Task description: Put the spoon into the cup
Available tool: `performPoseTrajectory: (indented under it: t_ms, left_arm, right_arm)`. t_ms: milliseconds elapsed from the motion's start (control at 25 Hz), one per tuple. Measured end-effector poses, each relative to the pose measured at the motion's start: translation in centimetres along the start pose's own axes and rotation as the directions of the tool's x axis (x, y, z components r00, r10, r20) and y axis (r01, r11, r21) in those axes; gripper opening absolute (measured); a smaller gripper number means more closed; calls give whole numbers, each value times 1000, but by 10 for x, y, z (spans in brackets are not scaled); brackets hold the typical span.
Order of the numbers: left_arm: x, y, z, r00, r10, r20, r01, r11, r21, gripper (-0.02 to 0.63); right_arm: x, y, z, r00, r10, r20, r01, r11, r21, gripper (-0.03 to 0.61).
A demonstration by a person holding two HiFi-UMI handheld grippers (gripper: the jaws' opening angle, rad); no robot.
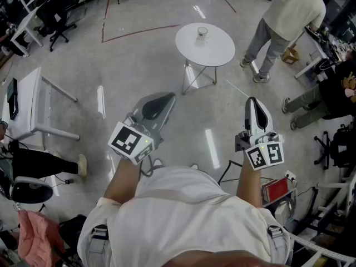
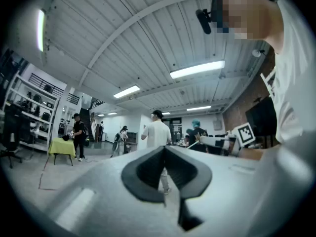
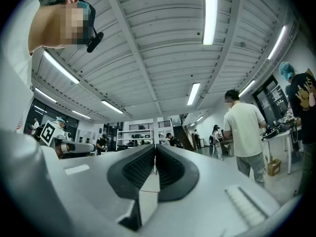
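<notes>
Head view first: both grippers are held out in front of the person's body, well apart from each other, over bare floor. The left gripper (image 1: 168, 98) angles toward the far right, the right gripper (image 1: 252, 100) points pretty much straight away. The cup (image 1: 202, 33) is a small clear one standing upright on the round white table (image 1: 219, 52), a bit past its middle, and that table sits far out ahead, well away from both tools. The spoon I honestly can't make out at this size, so no call on which way it points or how its long axis lies. A person in a pale top (image 1: 289, 13) stands to the far right of the table, and a white desk (image 1: 34, 102) is off at the left. Left gripper view: the left gripper (image 2: 164, 148) has its 2 dark pads (image 2: 143, 174) pressed together at the tips, clamped on nothing, aimed level across the room, with the other tool's marker cube (image 2: 243, 134) showing at the right. Right gripper view: same deal, the right gripper (image 3: 155, 146) has its ribbed pads (image 3: 136, 169) squeezed together with nothing in them, and the person in the pale top (image 3: 244, 130) stands at the right.
</notes>
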State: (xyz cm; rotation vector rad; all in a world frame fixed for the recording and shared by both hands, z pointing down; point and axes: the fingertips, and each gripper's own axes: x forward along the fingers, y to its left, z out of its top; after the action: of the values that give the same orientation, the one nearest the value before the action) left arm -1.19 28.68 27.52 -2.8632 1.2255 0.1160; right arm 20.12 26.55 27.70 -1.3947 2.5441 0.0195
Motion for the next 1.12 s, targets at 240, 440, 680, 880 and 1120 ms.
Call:
performPoseTrajectory:
  t_ms: [240,440,680,880,1120]
  left_arm:
    - [-2,0,-5,1000,-6,-2,6,1000,1,3]
    - [-7,9,-4,1000,-13,0,13,1000,-2,3]
    - [-18,19,-6,1000,-29,1,29,1000,-13,3]
    - [-30,33,-7,999,-43,-8,43,999,-16,3]
    - [-57,70,-14,998,-63,-21,63,998,-16,3]
  right_arm:
    - [2,1,-3,1000,1,-4,-1,1000,-5,12]
    - [9,11,-4,1000,3,-11,-3,1000,-16,12]
    - [16,25,-5,1000,-4,-2,4,1000,-14,12]
    - [26,45,-3,999,15,32,-15,1000,-7,11]
    - [52,70,-23,999,-26,26,25,1000,17,11]
